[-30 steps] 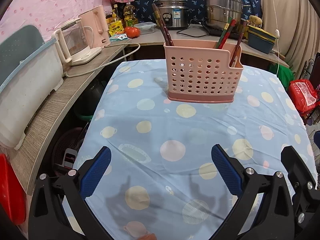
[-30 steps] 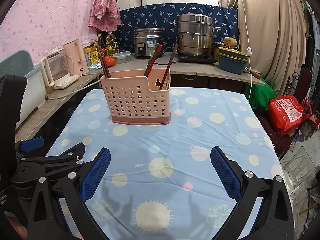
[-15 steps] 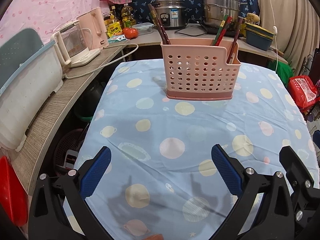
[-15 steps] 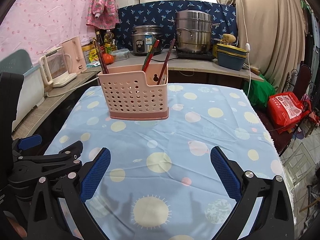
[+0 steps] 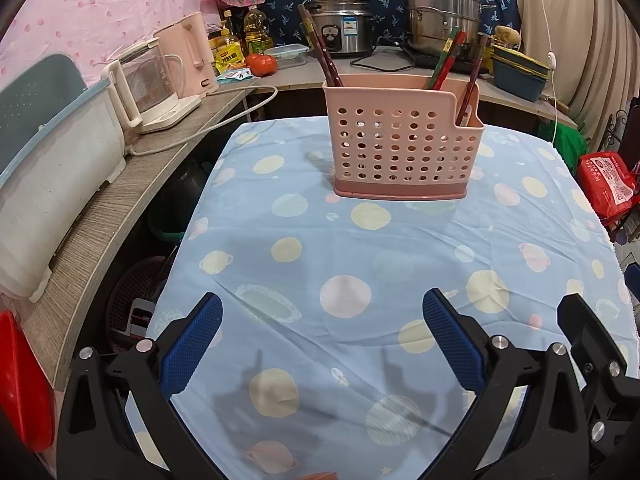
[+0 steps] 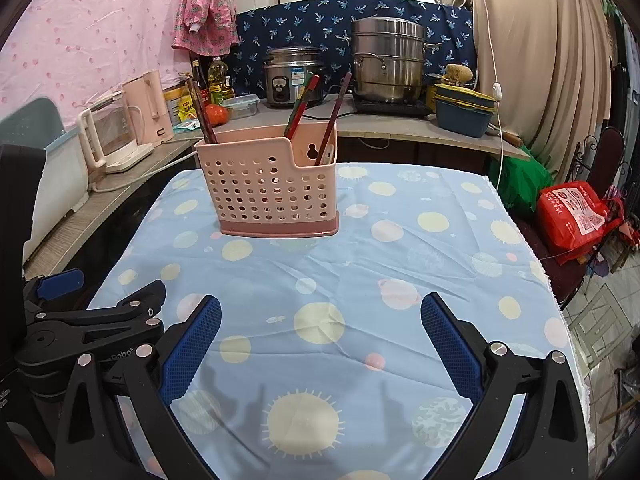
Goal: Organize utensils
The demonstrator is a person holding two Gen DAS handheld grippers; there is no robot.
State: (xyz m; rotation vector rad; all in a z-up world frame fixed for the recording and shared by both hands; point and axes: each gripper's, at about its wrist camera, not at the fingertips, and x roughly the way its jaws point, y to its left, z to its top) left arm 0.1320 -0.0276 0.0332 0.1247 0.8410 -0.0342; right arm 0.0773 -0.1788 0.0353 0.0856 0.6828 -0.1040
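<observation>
Left wrist view: the left gripper [image 5: 322, 332] hangs over the near end of the tablecloth [image 5: 400, 248] with its blue pads spread wide and nothing between them. The pink basket [image 5: 402, 140] stands upright well ahead of it, toward the far end of the cloth and slightly to the right of the gripper's line. Chopsticks stick up out of the basket: a dark pair [image 5: 320, 58] at its left end, leaning left, and red-and-green ones [image 5: 448, 60] near its right end, leaning right (their lower halves are hidden by the wall).

Right wrist view: the right gripper [image 6: 320, 334] is likewise empty with pads wide apart. From here the basket [image 6: 272, 188] lies ahead and to the left, its long side facing the camera. The left gripper [image 6: 100, 320] shows at the lower left, on the basket's side.

No loose utensils show on the cloth, so the sorting looks done or paused. Both grippers seem about equally far from the basket, the left more squarely in front of it.
</observation>
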